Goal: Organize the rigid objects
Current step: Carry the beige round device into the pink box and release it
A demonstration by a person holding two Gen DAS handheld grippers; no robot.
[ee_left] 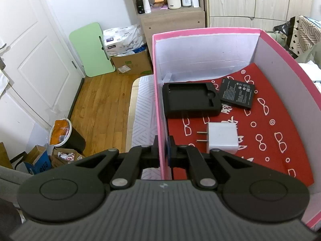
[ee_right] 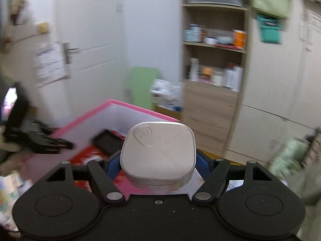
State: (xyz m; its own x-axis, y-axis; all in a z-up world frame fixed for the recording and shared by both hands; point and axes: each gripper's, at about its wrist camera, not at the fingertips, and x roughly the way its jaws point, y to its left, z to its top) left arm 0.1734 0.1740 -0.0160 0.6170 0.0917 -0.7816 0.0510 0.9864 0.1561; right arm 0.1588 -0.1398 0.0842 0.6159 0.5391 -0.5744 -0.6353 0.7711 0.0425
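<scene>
Both claws gripping, box half filled
Left claw [ee_left: 163,150] pinches pink box [ee_left: 200,31] left wall; right claw [ee_right: 157,165] holds silver square device [ee_right: 158,152] above box near edge; black case [ee_left: 190,100], battery [ee_left: 237,93], white plug [ee_left: 222,139] inside

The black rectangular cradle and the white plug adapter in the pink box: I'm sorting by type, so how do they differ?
The black rectangular cradle is flat, hollowed and larger; the white plug adapter is a compact solid block. The adapter's two metal prongs show plainly; the cradle's barely. Both lie loose on the pink box's red lining.
</scene>
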